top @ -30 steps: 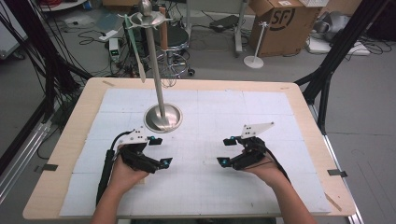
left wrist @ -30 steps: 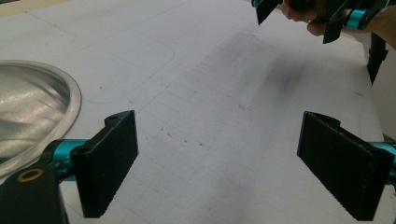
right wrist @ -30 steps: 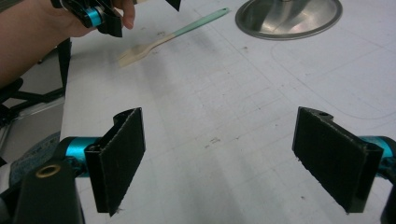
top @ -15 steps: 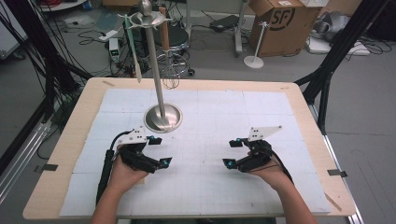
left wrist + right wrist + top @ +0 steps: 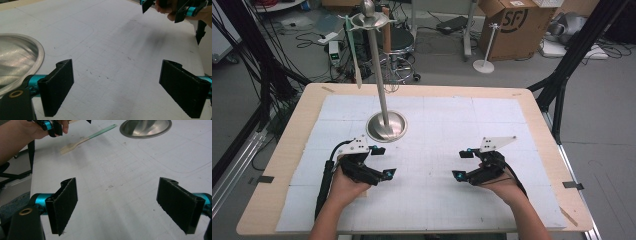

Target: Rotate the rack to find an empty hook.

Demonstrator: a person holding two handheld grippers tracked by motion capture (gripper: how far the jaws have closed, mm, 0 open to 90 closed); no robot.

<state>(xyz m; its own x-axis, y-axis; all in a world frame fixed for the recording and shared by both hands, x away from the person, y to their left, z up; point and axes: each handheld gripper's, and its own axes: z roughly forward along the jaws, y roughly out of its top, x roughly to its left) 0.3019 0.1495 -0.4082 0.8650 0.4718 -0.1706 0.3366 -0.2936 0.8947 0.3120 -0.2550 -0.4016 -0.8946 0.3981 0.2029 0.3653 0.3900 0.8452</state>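
Fork [image 5: 86, 139] of pale wood with a teal handle lies flat on the white mat near the tabletop's [image 5: 277, 165] near-left part, just beside the left tool [image 5: 382, 161]. In the right gripper view its long axis slants, tines toward the lower left and handle toward the metal stand base [image 5: 386, 126]. The left tool rests by that base, jaws wide apart and empty. The right tool [image 5: 462, 164] sits toward the near-right side, jaws likewise spread wide, gripping nothing. The stand's pole [image 5: 379, 75] rises upright.
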